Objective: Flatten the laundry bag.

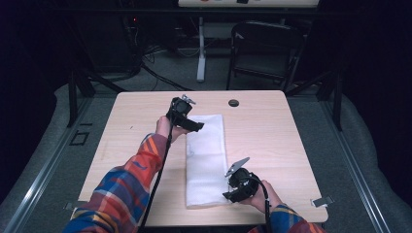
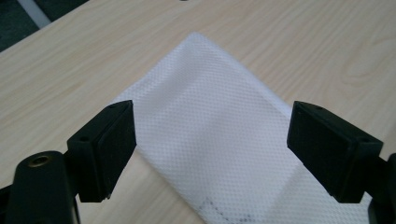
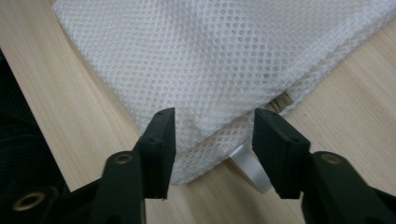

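Bare table right of the white mesh cloth, small dark disc near far edge

We cannot identify the small dark round object on the table's far side.

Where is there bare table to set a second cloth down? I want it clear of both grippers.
The widest bare patch of the light wooden table lies right of the white mesh cloth, below the small dark round disc. A narrower strip lies left, partly under the plaid sleeve. Crowded: the cloth's far-left corner at the left gripper, near-right corner at the right gripper.
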